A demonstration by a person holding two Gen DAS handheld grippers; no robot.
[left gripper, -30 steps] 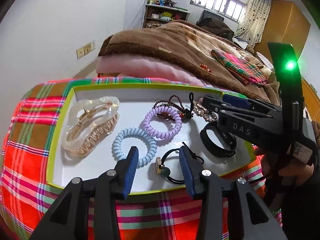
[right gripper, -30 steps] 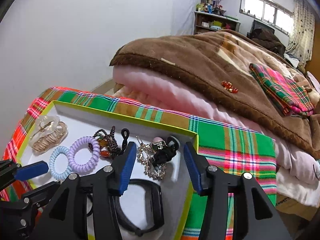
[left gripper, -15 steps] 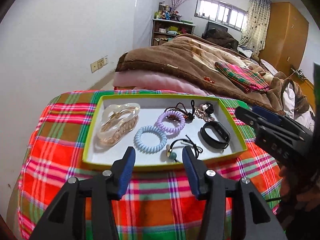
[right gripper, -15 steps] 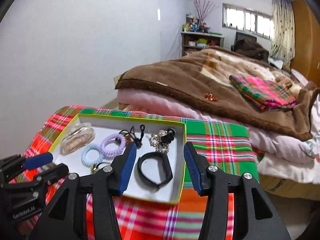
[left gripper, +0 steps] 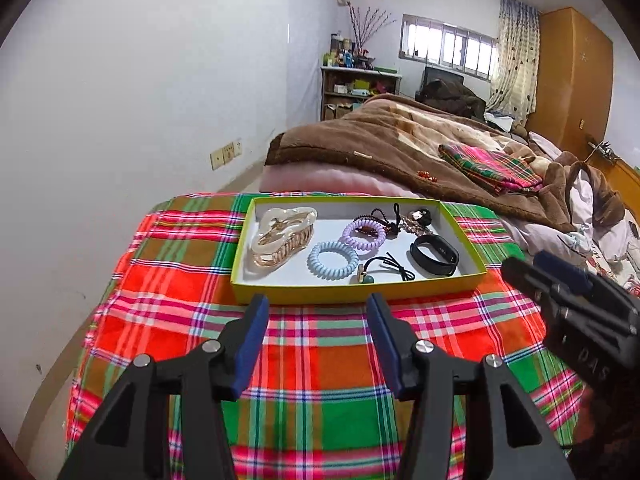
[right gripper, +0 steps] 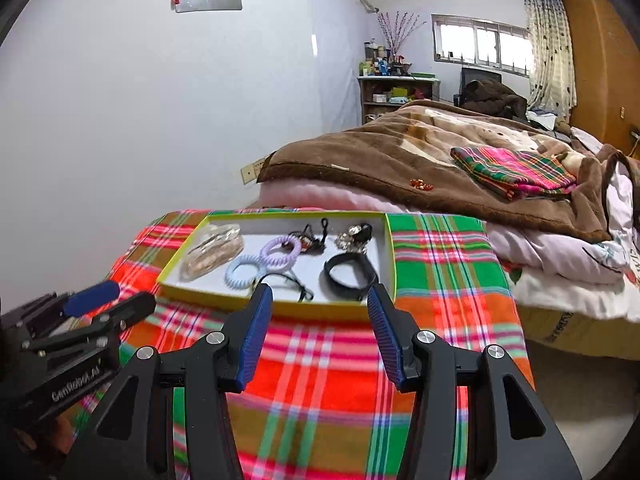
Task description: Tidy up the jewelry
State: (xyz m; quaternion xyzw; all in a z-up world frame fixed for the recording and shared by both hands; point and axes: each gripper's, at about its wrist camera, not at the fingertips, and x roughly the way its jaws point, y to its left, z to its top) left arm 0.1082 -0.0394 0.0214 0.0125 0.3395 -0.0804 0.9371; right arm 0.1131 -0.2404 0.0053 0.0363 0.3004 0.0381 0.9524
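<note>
A yellow-green rimmed box point(left gripper: 356, 293) point(right gripper: 280, 307) sits on a plaid cloth. It holds a clear hair claw point(left gripper: 282, 236) point(right gripper: 214, 250), a blue coil tie point(left gripper: 333, 260) point(right gripper: 241, 271), a purple coil tie point(left gripper: 364, 234) point(right gripper: 280, 252), a black band point(left gripper: 435, 255) point(right gripper: 348, 276), a black elastic with a charm point(left gripper: 380, 270) and beaded pieces point(left gripper: 416, 218) point(right gripper: 354, 236). My left gripper point(left gripper: 316, 312) is open and empty, short of the box's front. My right gripper point(right gripper: 320, 304) is open and empty, also back from the box.
The plaid-covered table point(left gripper: 304, 360) point(right gripper: 440, 264) stands against a bed with a brown blanket point(left gripper: 400, 140) point(right gripper: 420, 148) and a folded plaid cloth point(left gripper: 492, 168). A white wall is at the left. The right gripper shows at the right in the left wrist view point(left gripper: 572, 304).
Both grippers have pulled back and up from the box, still open and empty. The jewelry in the box has not moved.
</note>
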